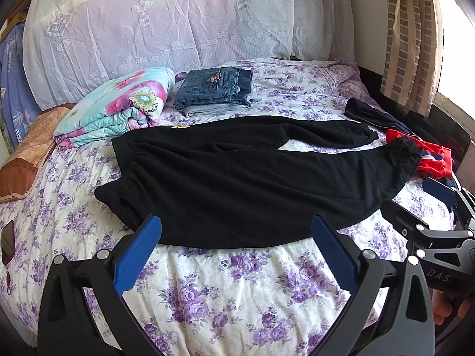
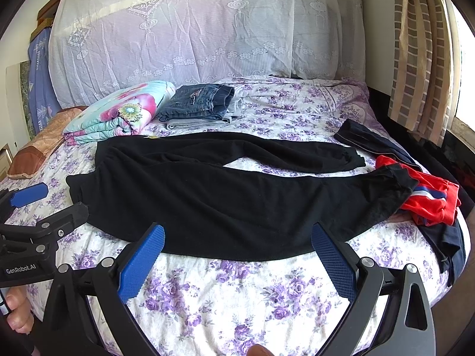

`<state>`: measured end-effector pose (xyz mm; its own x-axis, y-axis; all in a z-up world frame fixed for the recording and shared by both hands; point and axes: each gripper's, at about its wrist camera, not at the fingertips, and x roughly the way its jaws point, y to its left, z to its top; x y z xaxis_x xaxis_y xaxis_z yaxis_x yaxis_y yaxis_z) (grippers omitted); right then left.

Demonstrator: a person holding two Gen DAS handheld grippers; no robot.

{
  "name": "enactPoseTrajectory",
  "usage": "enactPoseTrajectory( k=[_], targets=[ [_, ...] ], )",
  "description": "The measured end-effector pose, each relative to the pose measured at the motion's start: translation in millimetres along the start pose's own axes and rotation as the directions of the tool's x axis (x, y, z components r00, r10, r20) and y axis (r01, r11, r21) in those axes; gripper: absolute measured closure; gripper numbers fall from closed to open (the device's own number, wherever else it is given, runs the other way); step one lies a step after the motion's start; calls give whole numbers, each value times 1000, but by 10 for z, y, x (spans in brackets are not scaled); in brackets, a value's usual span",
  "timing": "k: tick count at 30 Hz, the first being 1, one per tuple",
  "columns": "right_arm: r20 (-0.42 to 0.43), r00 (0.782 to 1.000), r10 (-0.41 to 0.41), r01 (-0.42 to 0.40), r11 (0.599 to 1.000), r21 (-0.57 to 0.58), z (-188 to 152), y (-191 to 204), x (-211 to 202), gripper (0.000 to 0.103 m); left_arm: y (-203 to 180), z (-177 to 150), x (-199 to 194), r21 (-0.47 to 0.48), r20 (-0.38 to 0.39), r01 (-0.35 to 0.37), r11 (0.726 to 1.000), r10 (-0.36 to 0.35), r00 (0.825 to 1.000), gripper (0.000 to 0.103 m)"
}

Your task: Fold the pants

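**A:** Item one, the task piece?

**B:** Black soft-knit pants (image 1: 237,178), lying flat and unfolded across the middle of the bed with the purple-flowered white sheet (image 1: 237,281). Their long axis is running side to side in front of you: waistband toward the bed's left edge, the two cuffed legs toward the right edge, splitting apart there with sheet showing between them. The near long edge is lying just ahead of both tools.

**A:** Item two, the tongs?

**B:** Your left gripper (image 1: 236,237) is hovering over the bed's near edge with its blue-padded fingers spread wide apart, holding nothing; its tips are sitting just short of the pants' near hem, on the waist half. Your right gripper (image 2: 237,243) is likewise spread wide and empty, level with the left, lined up with the thigh-to-knee stretch. Each tool is showing at the edge of the other's view, so you are holding them side by side, both pointing toward the head of the bed.

**A:** Which hand is nearer which end?

**B:** By my reading, left for the waistband, right for the cuffs.

**A:** Other stock?

**B:** Folded blue denim jeans (image 1: 216,89) and a folded flowered turquoise quilt (image 1: 118,106) toward the far left corner; a crumpled red garment with stripes (image 2: 427,198) touching the near cuff at the right edge.
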<state>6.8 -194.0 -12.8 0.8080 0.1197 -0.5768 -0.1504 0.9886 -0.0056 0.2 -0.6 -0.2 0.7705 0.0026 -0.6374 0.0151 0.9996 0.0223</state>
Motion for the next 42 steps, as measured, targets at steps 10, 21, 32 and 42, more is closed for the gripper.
enactPoseTrajectory(
  k=[10, 21, 32, 42],
  targets=[
    [1, 1000, 0, 0, 1000, -6, 4, 13, 3, 3, 15, 6, -3, -3, 2, -1, 1000, 1, 1000, 4],
    [1, 1000, -3, 3, 1000, -8, -4, 28, -4, 3, 43, -2, -14, -6, 1, -1, 1000, 1, 1000, 4],
    [1, 1000, -2, 2, 1000, -6, 2, 24, -1, 3, 53, -4, -9, -5, 0, -3, 1000, 3, 1000, 4],
    [-4, 1000, -1, 1, 1000, -11, -36, 64, 18, 3, 75, -12, 2, -7, -4, -4, 1000, 4, 1000, 4]
  ],
)
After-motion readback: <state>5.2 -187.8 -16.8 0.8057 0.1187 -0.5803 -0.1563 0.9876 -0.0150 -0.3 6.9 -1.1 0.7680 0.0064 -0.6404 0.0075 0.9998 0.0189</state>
